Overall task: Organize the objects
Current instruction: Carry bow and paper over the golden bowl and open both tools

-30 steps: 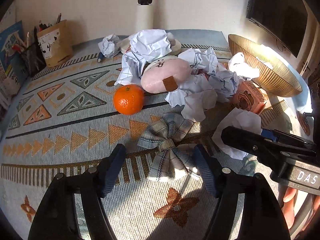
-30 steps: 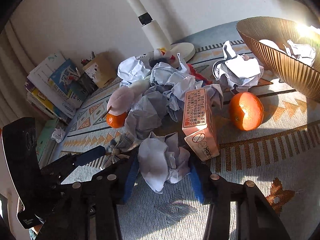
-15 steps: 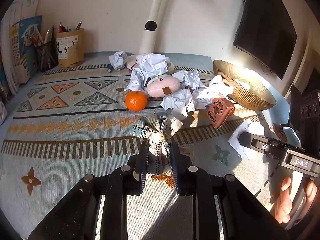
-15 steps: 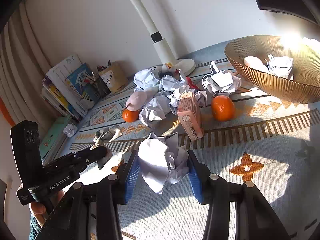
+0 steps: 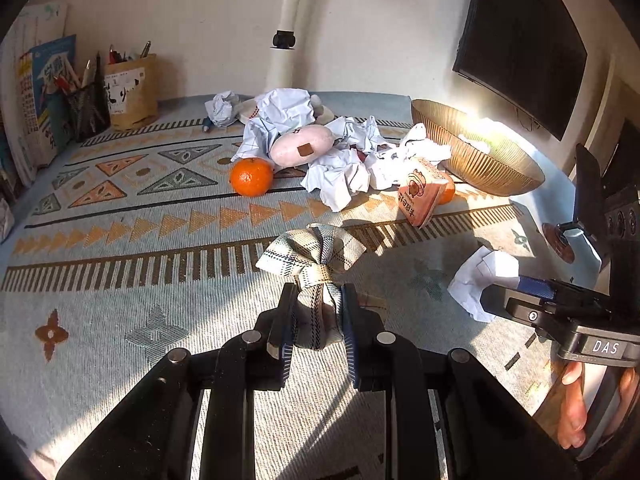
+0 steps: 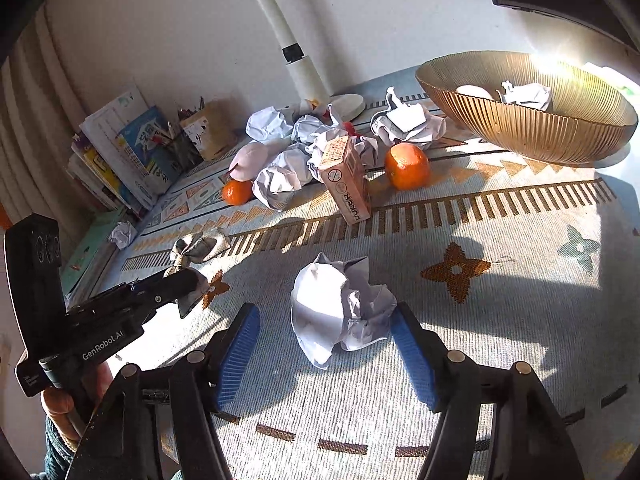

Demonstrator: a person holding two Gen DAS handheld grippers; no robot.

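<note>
Oranges (image 6: 407,166): two, perhaps more hidden.

Plaid fabric bow (image 5: 316,258), crumpled white paper ball (image 6: 340,312) on rug.

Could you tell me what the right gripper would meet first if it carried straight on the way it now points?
The crumpled paper lying on the rug between the open right gripper fingers. Beyond it, probably the carton, though depth is hard to judge.

The right tongs (image 6: 325,344) are wide open around a crumpled paper ball (image 6: 340,314) lying on the patterned rug (image 6: 520,320).
</note>
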